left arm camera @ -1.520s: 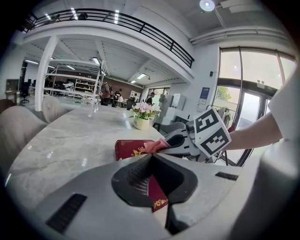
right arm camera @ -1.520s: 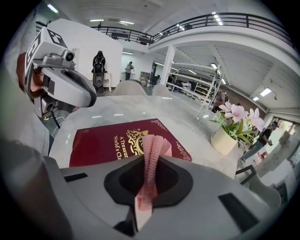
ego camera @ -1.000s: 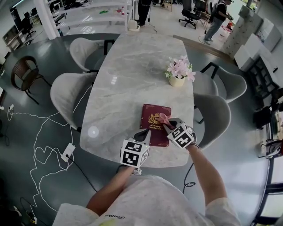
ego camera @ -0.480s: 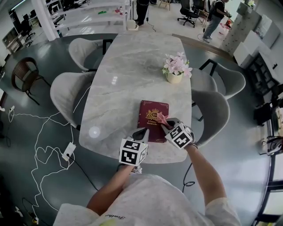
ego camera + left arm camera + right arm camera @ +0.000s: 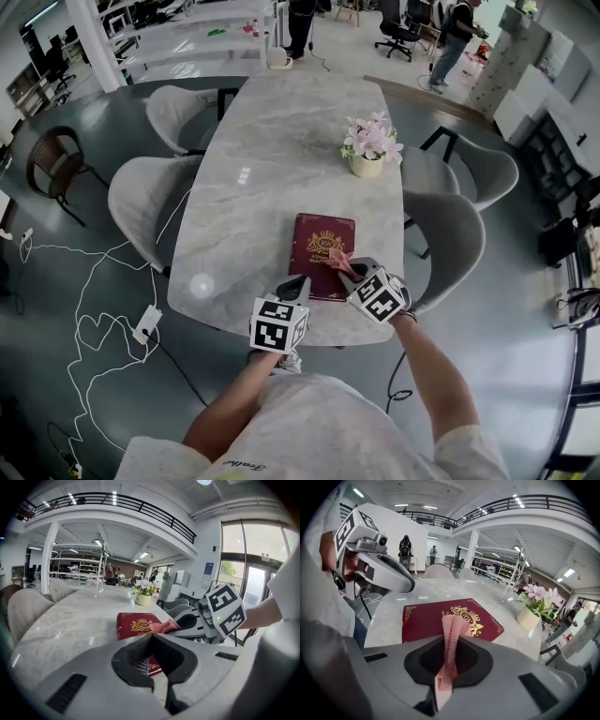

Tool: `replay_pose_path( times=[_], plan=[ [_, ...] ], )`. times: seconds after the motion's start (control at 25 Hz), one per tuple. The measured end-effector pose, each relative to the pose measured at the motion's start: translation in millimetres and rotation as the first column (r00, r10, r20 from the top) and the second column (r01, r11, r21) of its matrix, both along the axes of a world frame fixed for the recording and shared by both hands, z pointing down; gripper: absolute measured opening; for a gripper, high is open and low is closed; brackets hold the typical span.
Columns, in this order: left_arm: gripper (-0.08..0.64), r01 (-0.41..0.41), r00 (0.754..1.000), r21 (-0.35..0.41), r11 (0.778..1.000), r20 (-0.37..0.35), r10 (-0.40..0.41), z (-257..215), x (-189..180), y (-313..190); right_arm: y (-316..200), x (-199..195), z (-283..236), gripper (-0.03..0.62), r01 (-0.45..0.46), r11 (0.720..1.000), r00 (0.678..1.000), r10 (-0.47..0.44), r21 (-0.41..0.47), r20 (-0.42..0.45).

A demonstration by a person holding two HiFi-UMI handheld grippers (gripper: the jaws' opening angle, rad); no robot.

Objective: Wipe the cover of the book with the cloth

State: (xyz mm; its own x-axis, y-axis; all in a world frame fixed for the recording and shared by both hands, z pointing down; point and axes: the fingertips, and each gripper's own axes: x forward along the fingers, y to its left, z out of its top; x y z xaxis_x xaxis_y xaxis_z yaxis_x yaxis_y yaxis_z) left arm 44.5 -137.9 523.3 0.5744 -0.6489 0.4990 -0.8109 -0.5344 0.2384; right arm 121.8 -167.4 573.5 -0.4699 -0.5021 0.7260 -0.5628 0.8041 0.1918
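Note:
A dark red book (image 5: 321, 251) with a gold crest lies flat near the near edge of the marble table (image 5: 272, 159); it also shows as the book (image 5: 135, 623) and the book (image 5: 440, 616). My right gripper (image 5: 352, 270) is shut on a pink cloth (image 5: 339, 258), whose free end hangs over the book's lower right part. The cloth (image 5: 451, 634) runs up between the jaws. My left gripper (image 5: 296, 287) is shut with nothing in it, its tips (image 5: 151, 637) over the book's near left corner.
A pot of pink flowers (image 5: 367, 150) stands beyond the book at the right of the table. Grey chairs (image 5: 141, 192) ring the table on both sides. White cables (image 5: 94, 309) lie on the floor at the left. People stand far back.
Both grippers have drawn back toward the near table edge, and the pink cloth slid down the cover with the right gripper. The left gripper stays shut.

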Motion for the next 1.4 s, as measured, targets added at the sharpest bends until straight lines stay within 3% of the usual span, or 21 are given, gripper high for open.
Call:
replay_pose_path(
  times=[1.4],
  plan=[
    [0.008, 0.026, 1.0, 0.011, 1.0, 0.006, -0.026, -6, 5, 32, 70, -18, -2, 0.018, 0.095, 0.995, 0.995, -0.094, -0.023, 0.047]
  ],
)
